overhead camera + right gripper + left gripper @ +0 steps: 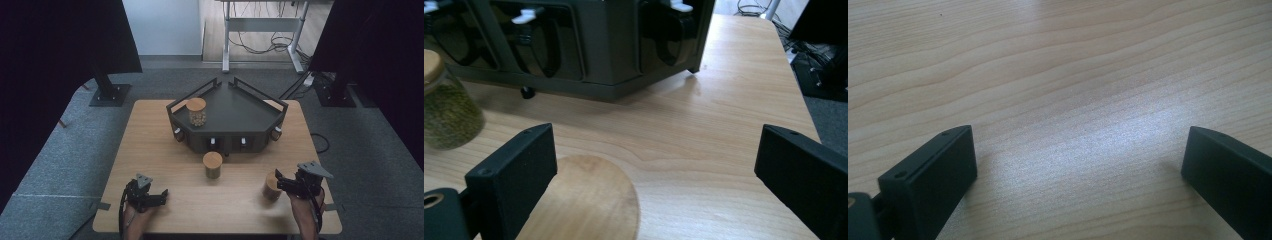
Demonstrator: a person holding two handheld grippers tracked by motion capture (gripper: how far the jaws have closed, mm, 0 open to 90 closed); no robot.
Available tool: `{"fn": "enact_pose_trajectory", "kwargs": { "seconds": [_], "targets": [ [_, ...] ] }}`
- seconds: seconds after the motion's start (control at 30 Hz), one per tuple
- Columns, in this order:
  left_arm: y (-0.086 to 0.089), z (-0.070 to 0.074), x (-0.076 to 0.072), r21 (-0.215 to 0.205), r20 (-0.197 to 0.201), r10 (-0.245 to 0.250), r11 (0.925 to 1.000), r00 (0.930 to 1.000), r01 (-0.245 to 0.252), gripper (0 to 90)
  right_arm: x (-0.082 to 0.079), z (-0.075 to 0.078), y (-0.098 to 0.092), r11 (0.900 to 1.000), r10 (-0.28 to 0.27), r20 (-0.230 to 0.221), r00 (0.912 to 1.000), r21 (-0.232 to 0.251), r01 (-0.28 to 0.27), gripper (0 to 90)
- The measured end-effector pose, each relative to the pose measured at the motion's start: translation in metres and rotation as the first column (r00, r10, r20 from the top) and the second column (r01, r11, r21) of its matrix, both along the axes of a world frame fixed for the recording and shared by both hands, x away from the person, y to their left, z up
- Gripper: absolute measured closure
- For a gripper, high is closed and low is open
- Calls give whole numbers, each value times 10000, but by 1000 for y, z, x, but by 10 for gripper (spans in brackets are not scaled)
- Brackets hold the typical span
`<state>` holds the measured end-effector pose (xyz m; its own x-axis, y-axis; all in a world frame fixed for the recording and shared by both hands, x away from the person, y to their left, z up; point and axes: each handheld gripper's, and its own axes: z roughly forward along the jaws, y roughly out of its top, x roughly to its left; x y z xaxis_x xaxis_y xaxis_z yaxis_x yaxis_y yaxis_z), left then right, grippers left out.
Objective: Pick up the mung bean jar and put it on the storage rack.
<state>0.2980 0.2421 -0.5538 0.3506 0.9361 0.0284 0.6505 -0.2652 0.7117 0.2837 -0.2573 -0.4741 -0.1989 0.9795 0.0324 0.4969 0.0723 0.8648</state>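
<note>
Three glass jars with round wooden lids are in the high view. One jar (pixel 196 111) stands on the dark angular rack (pixel 235 112). A second jar (pixel 213 165) stands on the table in front of the rack. The third jar (pixel 271 186) is at the front right, its wooden lid (pixel 584 200) low between my right gripper's jaws. My right gripper (pixel 281 183) (pixel 654 175) hovers just right of it, open, with no pad touching the lid. The second jar (pixel 446 112) is at that view's left edge. My left gripper (pixel 161 194) (pixel 1078 165) rests open over bare wood at the front left.
The wooden table (pixel 150 145) stands on grey carpet. The rack's front faces carry dark pockets with white tabs (pixel 529 15). Black stands (pixel 107 90) flank the table's far corners, and a desk frame with cables (pixel 262 35) is behind.
</note>
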Motion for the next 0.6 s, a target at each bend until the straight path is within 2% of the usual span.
{"fn": "enact_pose_trajectory", "kwargs": {
  "seconds": [0.3, 0.6],
  "targets": [
    [0, 0, 0, 1, -1, -3, 10000, 10000, 3, 10, 2, -2, 13, 9999, 163, -10, 9999, -55, -163, 27],
    [0, 0, 0, 1, 0, 0, 10000, 10000, 0, 10, 3, 2, 27, 9991, 430, 112, 9990, 15, -430, 26]
  ]
}}
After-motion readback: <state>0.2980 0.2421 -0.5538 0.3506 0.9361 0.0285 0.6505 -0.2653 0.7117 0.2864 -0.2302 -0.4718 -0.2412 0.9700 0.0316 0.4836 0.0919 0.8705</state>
